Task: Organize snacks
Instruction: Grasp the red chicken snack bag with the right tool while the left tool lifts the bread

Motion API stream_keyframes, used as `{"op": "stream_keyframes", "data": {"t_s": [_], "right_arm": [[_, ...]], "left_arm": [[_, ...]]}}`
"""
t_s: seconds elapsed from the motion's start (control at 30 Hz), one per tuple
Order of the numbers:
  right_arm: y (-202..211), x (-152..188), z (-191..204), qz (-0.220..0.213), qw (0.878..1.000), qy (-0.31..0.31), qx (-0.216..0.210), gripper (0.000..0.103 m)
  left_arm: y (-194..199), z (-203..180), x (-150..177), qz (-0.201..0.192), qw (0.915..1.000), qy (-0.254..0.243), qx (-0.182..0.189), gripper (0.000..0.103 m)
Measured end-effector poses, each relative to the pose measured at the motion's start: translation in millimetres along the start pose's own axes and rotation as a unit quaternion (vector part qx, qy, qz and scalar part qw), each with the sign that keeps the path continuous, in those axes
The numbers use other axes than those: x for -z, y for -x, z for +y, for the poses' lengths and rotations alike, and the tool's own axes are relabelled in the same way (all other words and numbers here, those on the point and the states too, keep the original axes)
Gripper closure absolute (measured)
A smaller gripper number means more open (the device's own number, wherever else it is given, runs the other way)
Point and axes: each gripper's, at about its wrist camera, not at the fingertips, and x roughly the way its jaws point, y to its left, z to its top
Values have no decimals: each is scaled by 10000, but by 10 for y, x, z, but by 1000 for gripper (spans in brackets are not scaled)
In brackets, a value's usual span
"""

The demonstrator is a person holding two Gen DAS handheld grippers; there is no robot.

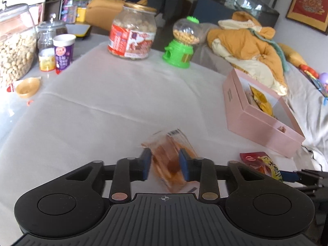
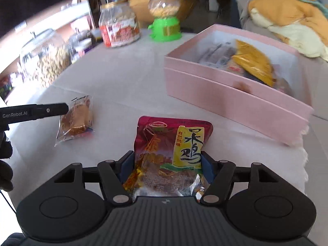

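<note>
- Two packets are outside the box, one at each gripper, so by my judgement the sorting is partly done and these two are what is left.
- The right gripper [image 2: 167,162] has its blue pads pressed against both sides of the red packet [image 2: 172,149], a glossy, crinkled foil pouch with a yellow panel of large characters; it looks grasped, though whether it is lifted off the cloth I cannot tell.
- The left gripper [image 1: 165,164] straddles the clear packet [image 1: 170,160], a thin see-through wrapper with an orange-brown cake inside; the pads sit close on either side, but blur hides whether they truly pinch it.
- The tablecloth [image 1: 114,106] is white, soft and creased, and both packets are over it near the front edge.
- Just beyond, to the right, sits the pink box [image 2: 225,96], a stiff, shallow cardboard rectangle, open, already holding a shiny gold packet [image 2: 254,63] and several paler wrappers.
- Farther back stand a green plastic candy dispenser [image 1: 178,55] with a clear globe, a labelled glass jar [image 1: 132,30] and a big jar of peanuts [image 1: 15,51].
</note>
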Motion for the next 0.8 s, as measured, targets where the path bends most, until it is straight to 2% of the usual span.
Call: {"op": "stream_keyframes", "data": {"t_s": [0.1,0.2,0.27,0.33,0.5,0.63,0.77,0.8], "right_arm": [[23,90,-34,-195,9998,-10,-1,33],[11,226,-1,-548,9983,123,134,25],[18,239,61,-590,9977,247,243,19],[-4,226,59,-551,9978,218,314,16],[-6,216,5,-581,9979,63,273,16],[-12,228,17,-574,9978,93,316,14],[-15,241,47,-565,9975,131,402,14],[-16,240,47,-565,9975,126,415,14]], "left_arm": [[-118,-179,-37,31,9995,-206,-223,58],[-180,-365,-7,-92,9968,-689,-402,55],[-209,-461,51,-171,9941,-973,-457,45],[-266,-500,105,-72,9926,-1098,-518,41],[-347,-548,140,-27,9910,-1195,-602,38],[-381,-569,96,-24,9925,-1141,-446,41],[-345,-615,217,-117,9933,-1101,330,43],[-322,-656,265,-146,9921,-1189,379,43]]}}
